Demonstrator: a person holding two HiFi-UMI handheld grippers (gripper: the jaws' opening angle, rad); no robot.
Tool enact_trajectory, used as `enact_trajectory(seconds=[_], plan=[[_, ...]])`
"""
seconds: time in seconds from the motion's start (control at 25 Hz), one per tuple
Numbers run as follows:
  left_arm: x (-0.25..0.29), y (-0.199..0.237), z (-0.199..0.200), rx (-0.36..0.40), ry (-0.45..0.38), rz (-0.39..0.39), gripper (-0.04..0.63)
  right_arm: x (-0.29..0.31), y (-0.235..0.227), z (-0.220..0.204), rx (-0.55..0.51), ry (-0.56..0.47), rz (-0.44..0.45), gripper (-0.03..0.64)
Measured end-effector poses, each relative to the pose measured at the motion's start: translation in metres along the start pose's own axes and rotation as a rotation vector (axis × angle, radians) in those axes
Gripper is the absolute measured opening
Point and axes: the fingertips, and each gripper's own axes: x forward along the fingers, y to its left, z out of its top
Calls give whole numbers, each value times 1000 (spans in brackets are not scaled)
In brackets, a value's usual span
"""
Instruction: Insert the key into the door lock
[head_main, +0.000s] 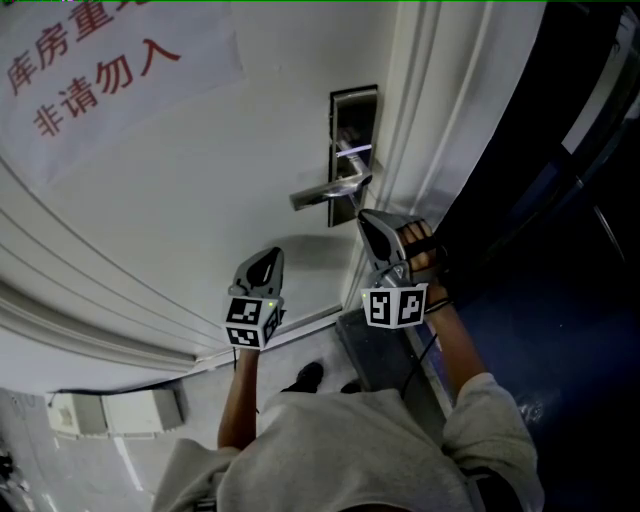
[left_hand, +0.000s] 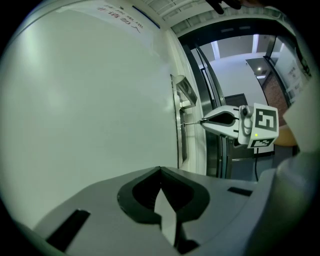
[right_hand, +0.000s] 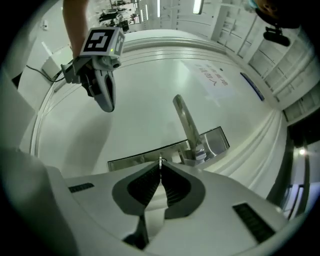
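A steel lock plate (head_main: 354, 120) with a lever handle (head_main: 325, 190) sits on the white door (head_main: 200, 180). My right gripper (head_main: 362, 214) is shut on a thin metal key (left_hand: 191, 122), whose tip reaches the lock plate (left_hand: 180, 125) below the handle. In the right gripper view the key (right_hand: 160, 161) shows as a small sliver between the closed tips, right against the plate (right_hand: 145, 156), with the handle (right_hand: 186, 122) beyond. My left gripper (head_main: 270, 256) hovers to the left near the bare door, shut on nothing (left_hand: 160, 169).
A paper notice with red characters (head_main: 100, 70) hangs on the door's upper left. The door frame (head_main: 440, 130) runs to the right of the lock, with a dark opening (head_main: 560, 250) beyond it. A white box (head_main: 115, 410) lies on the floor at lower left.
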Motion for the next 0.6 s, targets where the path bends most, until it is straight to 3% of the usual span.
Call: enact_trajectory(seconds=[0.12,0.6], plan=[[0,0,-1,-3,0,2,17,1,1,-2,-58,6,-7,31],[2,0,-1,-3,4,0,17,10,2,-6,-128,5,6,31]])
